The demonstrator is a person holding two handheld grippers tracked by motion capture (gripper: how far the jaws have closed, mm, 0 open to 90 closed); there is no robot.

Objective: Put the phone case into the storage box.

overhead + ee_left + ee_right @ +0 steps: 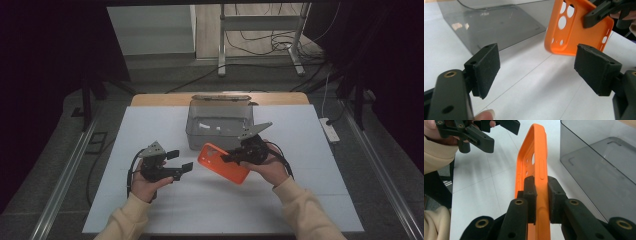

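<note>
Above a white table, the right gripper clamps the long edge of an orange phone case, holding it tilted in the air just in front of a clear grey plastic bin. The left gripper, close beside the case, has its jaws spread wide with nothing between them.

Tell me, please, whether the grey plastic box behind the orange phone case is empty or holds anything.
Empty, apparently: the box shows only its bare bottom through its clear walls, and the phone case is outside it.
</note>
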